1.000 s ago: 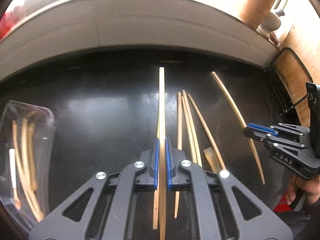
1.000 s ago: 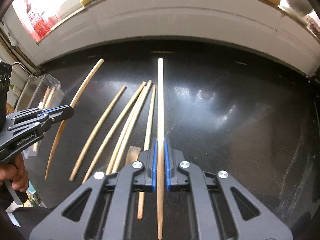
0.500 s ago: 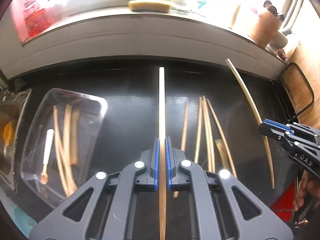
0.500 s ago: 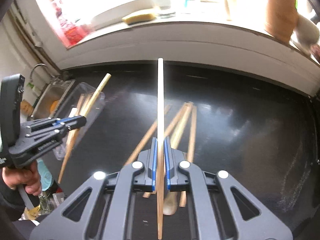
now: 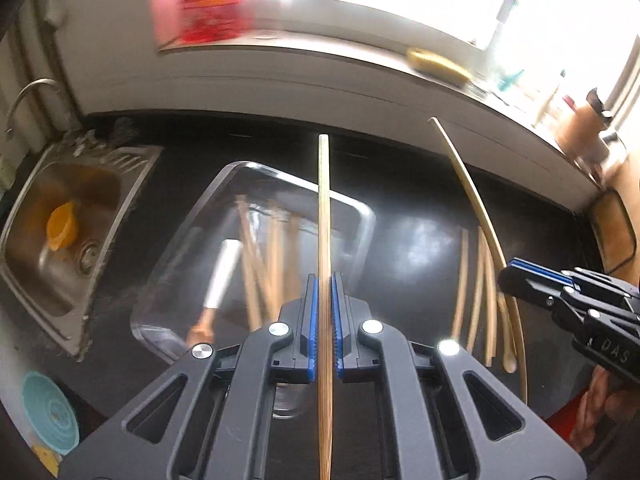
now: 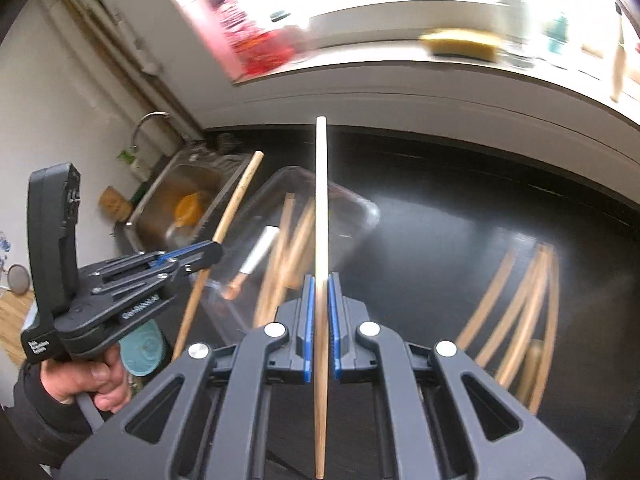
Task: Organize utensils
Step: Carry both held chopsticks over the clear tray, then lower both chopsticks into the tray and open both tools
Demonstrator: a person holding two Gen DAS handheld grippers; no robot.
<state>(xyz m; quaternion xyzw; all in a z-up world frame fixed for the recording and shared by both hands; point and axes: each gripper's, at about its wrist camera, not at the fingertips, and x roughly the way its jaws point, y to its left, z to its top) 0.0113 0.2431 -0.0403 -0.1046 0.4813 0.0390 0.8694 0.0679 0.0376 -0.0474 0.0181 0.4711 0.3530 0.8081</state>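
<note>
My left gripper (image 5: 324, 300) is shut on a bamboo chopstick (image 5: 324, 208) and holds it in the air above a clear plastic container (image 5: 360, 212) on the black counter. The container holds several chopsticks and a white-handled utensil (image 5: 222, 270). My right gripper (image 6: 321, 300) is shut on a paler chopstick (image 6: 321, 200), also in the air near the container (image 6: 360, 208). Each gripper shows in the other's view: the right (image 5: 508, 276), the left (image 6: 212, 252). Several loose chopsticks (image 5: 476, 280) lie on the counter to the right, also in the right wrist view (image 6: 520, 292).
A steel sink (image 5: 60, 216) with an orange object sits left of the container. A teal bowl (image 5: 48, 412) is at the lower left. A white windowsill (image 5: 320, 80) with a sponge (image 5: 436, 64) runs along the back. A knife block (image 5: 580, 128) stands far right.
Both grippers have lifted their chopsticks off the counter and swung left, from over the loose chopsticks to above the clear container. The sink has come into view.
</note>
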